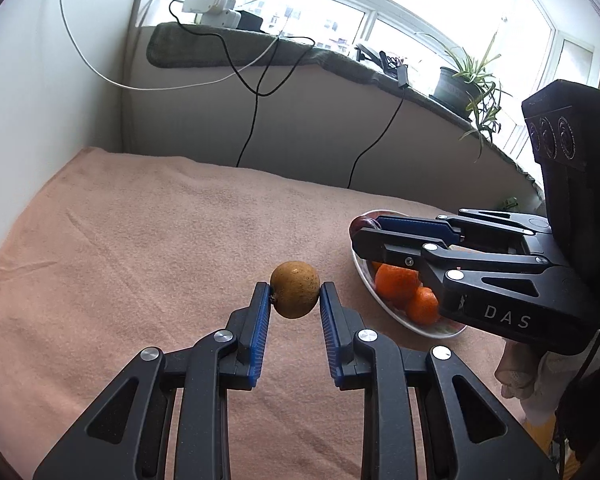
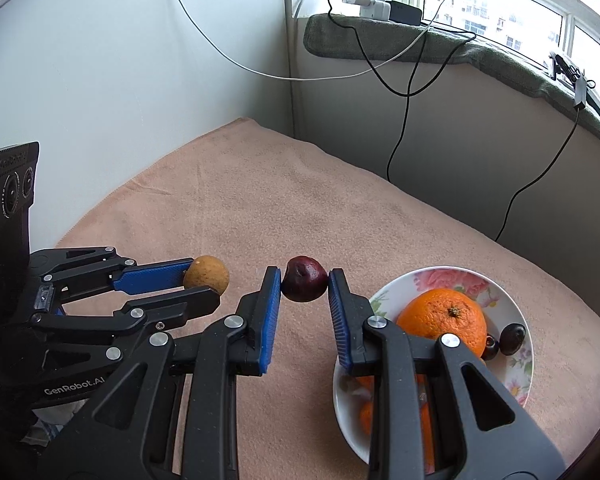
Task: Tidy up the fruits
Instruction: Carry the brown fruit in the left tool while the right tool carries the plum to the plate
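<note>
Landmark for all positions: the floral plate (image 2: 512, 368), standing on the pink towel (image 1: 160, 220).

Left gripper (image 1: 295, 294): clenched on a brown round fruit (image 1: 295, 289), pinched at the tips of the blue pads (image 1: 260, 320). The fruit is clear of the towel, to the left of the plate and apart from its rim.

Right gripper (image 2: 305, 284): clenched on a dark red plum (image 2: 304, 278), likewise held at the pad tips. In the right wrist view the plum sits just left of the plate's near rim, off the towel.

On the plate: a large orange (image 2: 444, 320) near the centre, a dark round fruit (image 2: 512, 338) beside it towards the right rim, and smaller mandarins (image 1: 404, 288) partly hidden behind the right gripper's linkage.

Beyond the plate: a windowsill with a potted plant (image 1: 468, 80) and trailing cables (image 2: 400, 132).
</note>
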Available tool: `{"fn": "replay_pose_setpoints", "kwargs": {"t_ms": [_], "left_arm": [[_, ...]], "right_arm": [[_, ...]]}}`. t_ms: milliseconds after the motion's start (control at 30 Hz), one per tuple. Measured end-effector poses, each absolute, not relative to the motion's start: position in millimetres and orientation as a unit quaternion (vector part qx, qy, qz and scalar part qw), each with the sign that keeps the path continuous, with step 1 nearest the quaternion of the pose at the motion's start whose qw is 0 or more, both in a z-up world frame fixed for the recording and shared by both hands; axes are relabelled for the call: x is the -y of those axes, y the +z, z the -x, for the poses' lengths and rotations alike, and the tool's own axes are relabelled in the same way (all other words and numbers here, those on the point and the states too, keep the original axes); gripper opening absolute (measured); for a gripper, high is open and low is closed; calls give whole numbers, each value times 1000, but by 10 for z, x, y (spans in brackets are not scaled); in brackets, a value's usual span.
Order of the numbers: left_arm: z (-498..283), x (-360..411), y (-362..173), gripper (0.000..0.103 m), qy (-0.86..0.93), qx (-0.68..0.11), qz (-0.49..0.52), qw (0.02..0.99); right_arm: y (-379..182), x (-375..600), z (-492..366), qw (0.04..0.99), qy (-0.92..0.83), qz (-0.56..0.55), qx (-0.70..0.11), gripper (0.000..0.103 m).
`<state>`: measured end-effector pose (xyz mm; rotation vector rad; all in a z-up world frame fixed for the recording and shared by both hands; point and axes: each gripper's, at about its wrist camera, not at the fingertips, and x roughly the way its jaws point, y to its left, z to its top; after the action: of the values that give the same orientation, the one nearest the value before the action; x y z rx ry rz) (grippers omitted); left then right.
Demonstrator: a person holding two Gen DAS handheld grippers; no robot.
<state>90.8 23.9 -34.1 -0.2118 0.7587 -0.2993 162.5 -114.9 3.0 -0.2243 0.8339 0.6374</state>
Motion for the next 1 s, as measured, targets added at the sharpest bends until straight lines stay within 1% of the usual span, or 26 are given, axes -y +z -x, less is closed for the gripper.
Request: {"fn": "replay_pose_setpoints", "kwargs": {"t_ms": [533, 1000], "left_arm": [[-982, 115, -162, 24, -178, -355, 88, 914], [-1078, 416, -134, 24, -203, -355, 74, 910]], "right_arm": [[317, 1848, -1501, 891, 264, 62, -364, 26], [322, 2491, -1586, 907, 215, 21, -361, 26]]}}
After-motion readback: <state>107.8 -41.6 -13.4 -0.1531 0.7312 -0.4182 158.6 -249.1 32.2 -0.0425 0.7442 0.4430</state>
